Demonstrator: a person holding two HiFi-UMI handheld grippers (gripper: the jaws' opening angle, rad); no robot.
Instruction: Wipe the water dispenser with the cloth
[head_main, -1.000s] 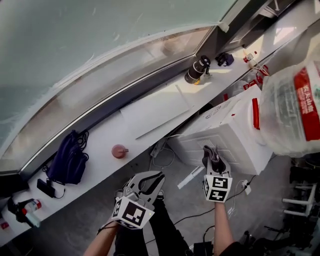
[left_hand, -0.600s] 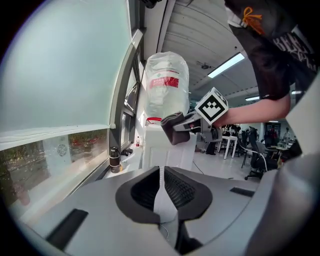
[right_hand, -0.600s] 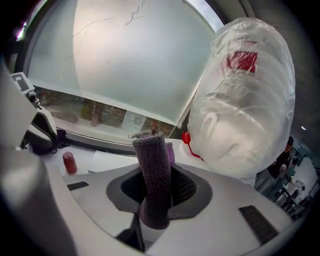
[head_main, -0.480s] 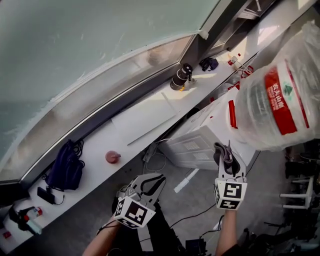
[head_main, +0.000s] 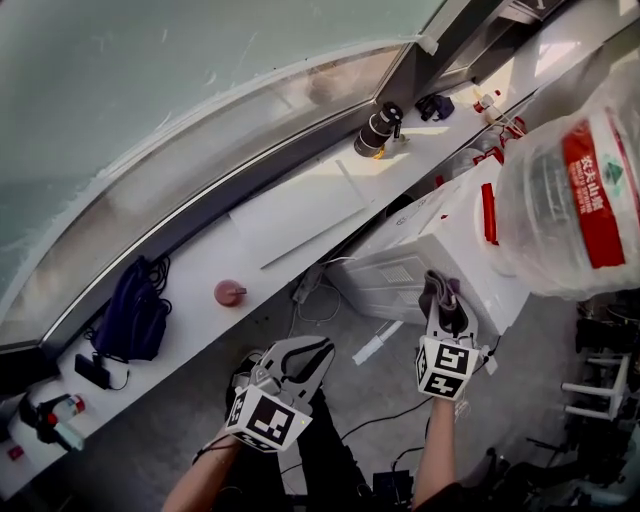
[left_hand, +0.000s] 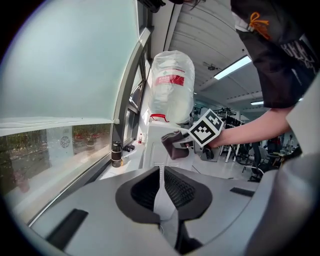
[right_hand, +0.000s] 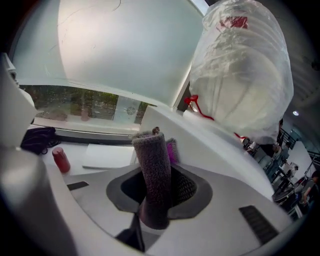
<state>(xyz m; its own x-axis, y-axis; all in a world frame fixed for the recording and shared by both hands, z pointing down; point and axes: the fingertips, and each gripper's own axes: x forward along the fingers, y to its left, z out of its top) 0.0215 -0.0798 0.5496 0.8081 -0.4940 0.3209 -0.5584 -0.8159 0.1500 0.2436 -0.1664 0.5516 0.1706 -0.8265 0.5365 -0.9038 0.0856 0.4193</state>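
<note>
Now your right tool (head_main: 443, 312) clamps the dark cloth (head_main: 436, 293) right at the white side of the water dispenser (head_main: 397, 276) — press it flat and sweep in even, overlapping strokes. Your left tool (head_main: 298, 362), jaws together and empty, hangs beside the dispenser.

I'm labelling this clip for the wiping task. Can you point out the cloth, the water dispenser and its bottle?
cloth (right_hand: 152, 172): right gripper view, middle of the folded strip between the jaws.
water dispenser (head_main: 455, 255): head view, white casing.
bottle (head_main: 545, 220): head view, clear wall beside the red label.

Folded grey cloth (right_hand: 152, 170); beside white dispenser (head_main: 465, 245)
</note>
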